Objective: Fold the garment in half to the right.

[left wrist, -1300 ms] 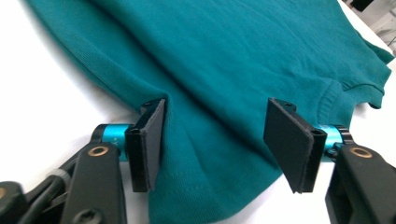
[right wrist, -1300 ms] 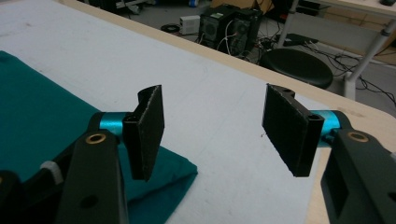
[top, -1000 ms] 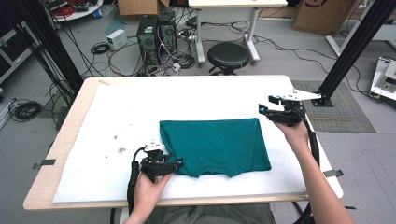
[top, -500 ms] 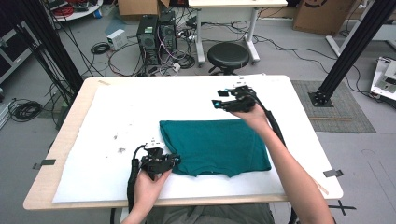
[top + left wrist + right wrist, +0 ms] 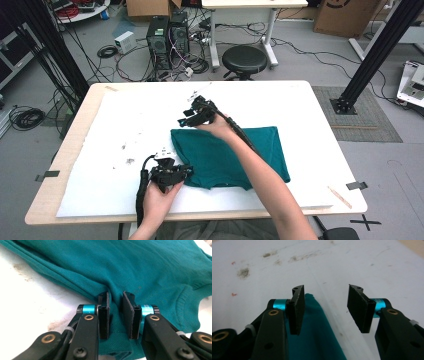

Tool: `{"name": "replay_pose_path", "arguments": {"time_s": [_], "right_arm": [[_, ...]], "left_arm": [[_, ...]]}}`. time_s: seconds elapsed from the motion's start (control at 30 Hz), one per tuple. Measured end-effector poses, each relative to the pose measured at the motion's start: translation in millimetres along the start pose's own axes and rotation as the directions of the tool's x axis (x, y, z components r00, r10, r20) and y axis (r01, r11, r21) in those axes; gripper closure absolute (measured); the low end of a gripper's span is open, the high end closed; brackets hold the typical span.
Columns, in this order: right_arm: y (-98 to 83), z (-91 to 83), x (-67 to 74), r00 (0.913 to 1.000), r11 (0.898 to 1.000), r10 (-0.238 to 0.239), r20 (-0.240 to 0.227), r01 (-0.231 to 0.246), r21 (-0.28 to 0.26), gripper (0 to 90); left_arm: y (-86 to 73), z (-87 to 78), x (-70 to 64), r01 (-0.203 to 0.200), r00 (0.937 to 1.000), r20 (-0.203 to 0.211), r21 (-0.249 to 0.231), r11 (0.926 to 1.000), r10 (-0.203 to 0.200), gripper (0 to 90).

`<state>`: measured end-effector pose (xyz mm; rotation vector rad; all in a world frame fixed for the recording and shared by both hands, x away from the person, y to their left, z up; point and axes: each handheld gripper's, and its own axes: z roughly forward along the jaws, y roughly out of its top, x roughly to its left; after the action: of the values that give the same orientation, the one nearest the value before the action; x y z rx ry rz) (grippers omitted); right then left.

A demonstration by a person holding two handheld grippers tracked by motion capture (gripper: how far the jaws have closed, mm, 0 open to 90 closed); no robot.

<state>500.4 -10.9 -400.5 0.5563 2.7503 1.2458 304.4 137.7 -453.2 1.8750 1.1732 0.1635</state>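
Table [image 5: 320, 100]: white-covered top, wood rim showing along its left and near edges. I take the teal shirt [image 5: 235, 155] as my landmark.

Teal shirt: folded flat, a rough rectangle lying a little right of the table's middle and toward the near edge. I read its long axis as running left to right across the table, parallel to the near edge. In the left gripper view a ribbed curved opening, neck or sleeve I cannot tell, sits at the right of the cloth [image 5: 150, 270].

Right forearm [image 5: 260, 175]: crosses diagonally over the shirt from the near right to its far left corner.

Right gripper [image 5: 192, 117]: over the shirt's far left corner. In the right gripper view [image 5: 324, 307] the jaws stand moderately apart, have just been closing, and the pointed teal corner [image 5: 317, 325] lies between them, beside the left pad; I see no squeeze on it.

Left gripper [image 5: 172, 172]: at the shirt's near left edge. In the left gripper view [image 5: 116, 315] the jaws are drawn narrow with a ridge of teal cloth pinched up between the pads.

Small dark smudges [image 5: 125, 147] mark the cover left of the shirt.
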Motion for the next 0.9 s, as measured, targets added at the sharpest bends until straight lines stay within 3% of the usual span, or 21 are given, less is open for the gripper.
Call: {"name": "replay_pose_path", "arguments": {"time_s": [0.3, 0.4, 0.43, 0.53, 0.77, 0.9], "right_arm": [[6.6, 43.2, 14.1, 0.9998, 0.994, 0.004, 0.017, -0.006, 0.11, 61.5], [7.6, 50.8, 15.5, 0.9999, 0.99, -0.014, 0.006, 0.013, 0.137, 75.5], [8.1, 51.1, 16.3, 0.9997, 0.99, -0.026, -0.002, 0.026, 0.14, 82.6], [10.5, 46.9, 19.0, 0.9995, 0.991, -0.032, 0.008, 0.031, 0.129, 90.0], [15.5, 28.6, 15.2, 0.9998, 0.996, -0.016, 0.01, 0.015, 0.082, 90.0], [15.4, 15.6, 12.8, 0.9998, 0.998, -0.014, 0.017, 0.013, 0.054, 90.0]], "left_arm": [[-0.4, 0.0, -0.1, -0.002, 1.0, 0.002, -0.003, 1.0, 0.002, 75.9], [-0.5, -0.5, 0.0, -0.007, 1.0, -0.001, -0.002, 1.0, 0.007, 75.9], [-0.6, -0.4, -0.1, -0.007, 1.0, -0.002, -0.003, 1.0, 0.007, 75.9], [-0.7, -1.1, -1.1, -0.009, 1.0, -0.003, -0.007, 0.9999, 0.009, 76.3], [0.3, -3.4, -3.2, -0.017, 0.9999, -0.003, -0.018, 0.9997, 0.017, 78.3], [4.4, -8.2, -9.3, -0.053, 0.9986, -0.006, -0.035, 0.998, 0.053, 79.9]]}}
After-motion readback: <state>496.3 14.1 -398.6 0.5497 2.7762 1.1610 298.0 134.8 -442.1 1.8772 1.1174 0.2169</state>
